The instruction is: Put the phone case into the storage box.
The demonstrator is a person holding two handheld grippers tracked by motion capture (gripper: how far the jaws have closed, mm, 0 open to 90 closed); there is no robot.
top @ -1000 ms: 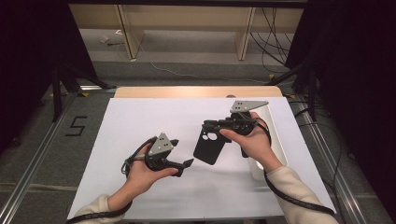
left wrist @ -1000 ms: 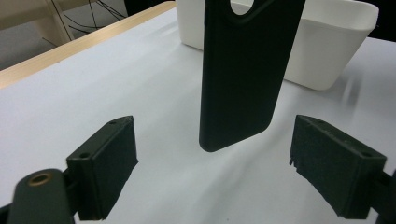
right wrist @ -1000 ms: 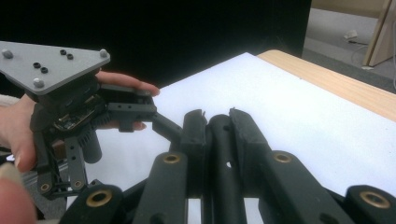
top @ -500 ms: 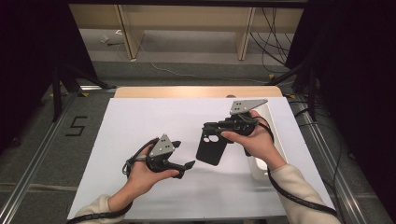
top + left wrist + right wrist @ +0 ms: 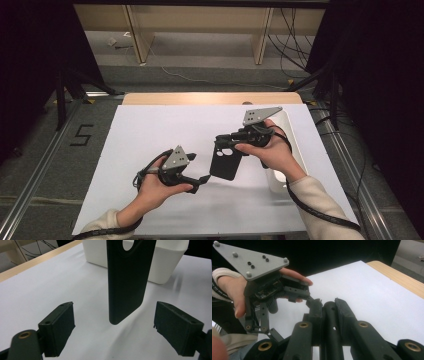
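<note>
Between the unmoved left claw's jaws, phone case

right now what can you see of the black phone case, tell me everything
The black phone case is a thin, flat, matte shell, likely rubber or plastic, with rounded corners and camera cutouts near its top. It hangs roughly upright above the white table, its lower end looking clear of the surface. The right gripper is shut on its top edge. Its lower end hangs in front of the left gripper, whose open jaws stand apart from it on either side. A white bin sits behind it.
</note>
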